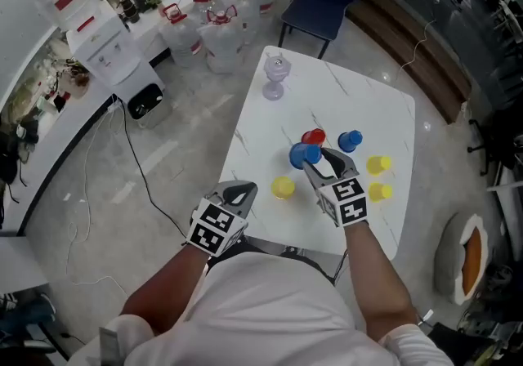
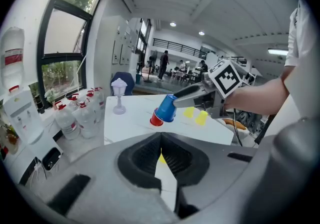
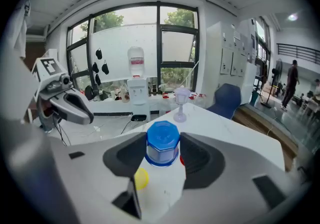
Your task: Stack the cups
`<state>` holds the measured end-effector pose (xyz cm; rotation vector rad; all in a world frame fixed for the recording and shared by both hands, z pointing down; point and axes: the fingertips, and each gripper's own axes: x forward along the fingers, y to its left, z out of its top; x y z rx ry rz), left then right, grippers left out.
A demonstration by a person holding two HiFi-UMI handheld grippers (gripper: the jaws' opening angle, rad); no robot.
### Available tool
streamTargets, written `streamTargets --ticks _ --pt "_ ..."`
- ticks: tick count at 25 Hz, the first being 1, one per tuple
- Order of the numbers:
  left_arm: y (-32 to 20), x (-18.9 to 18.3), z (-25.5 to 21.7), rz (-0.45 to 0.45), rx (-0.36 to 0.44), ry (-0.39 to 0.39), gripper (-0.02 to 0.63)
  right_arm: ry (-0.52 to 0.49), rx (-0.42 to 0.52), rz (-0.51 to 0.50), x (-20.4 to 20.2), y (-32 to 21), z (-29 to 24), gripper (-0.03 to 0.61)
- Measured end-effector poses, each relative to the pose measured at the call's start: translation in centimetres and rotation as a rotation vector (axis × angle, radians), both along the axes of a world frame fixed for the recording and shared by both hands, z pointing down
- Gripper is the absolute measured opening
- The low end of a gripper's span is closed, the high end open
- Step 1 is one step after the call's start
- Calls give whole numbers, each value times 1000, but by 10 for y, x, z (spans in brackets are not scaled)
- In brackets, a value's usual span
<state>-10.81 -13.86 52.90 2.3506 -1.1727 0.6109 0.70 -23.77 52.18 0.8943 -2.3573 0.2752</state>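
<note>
Cups: six on the table (image 1: 270,119), and as far as I can see none are nested yet, so this looks like the very start of the job.

The blue cup (image 3: 162,143) is the one in play. The right gripper (image 1: 323,162) has it clamped bottom-up, pads pressed against both sides, jaws fairly wide since the cup fills the gap. From the left gripper view it's tilted, with its mouth end down right by the red cup (image 1: 314,137). I can't tell if the two are touching or just close. My guess is the blue one is about to go over or onto the red one, but that's a guess.

The left gripper (image 1: 239,191) hangs off the near edge of the table with its jaws closed together at the tips and nothing in them. You can just see a bit of yellow through the gap lower down, which is the cup on the table beyond.

Loose cups:
- second blue (image 1: 350,140), just right of the red
- near yellow (image 1: 283,187), sitting alone toward the left gripper
- two more yellows (image 1: 377,164) and (image 1: 378,191), close together on the right side

There's also a stemmed glass (image 1: 275,78) at the far end, well away from everything, not part of this I'd say.

So done: one cup picked. Left: basically the whole stack, all six cups.
</note>
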Motion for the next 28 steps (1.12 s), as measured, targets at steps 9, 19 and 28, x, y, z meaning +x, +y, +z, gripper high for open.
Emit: streamTargets --ticks 9,19,28 --pt "9 45 3 93 -7 4 8 144 -90 49 59 72 74 215" --pt "28 52 8 113 -22 -29 8 225 -68 -16 53 90 107 215" --pt "33 43 12 92 -43 -37 8 223 -73 -19 48 85 116 218"
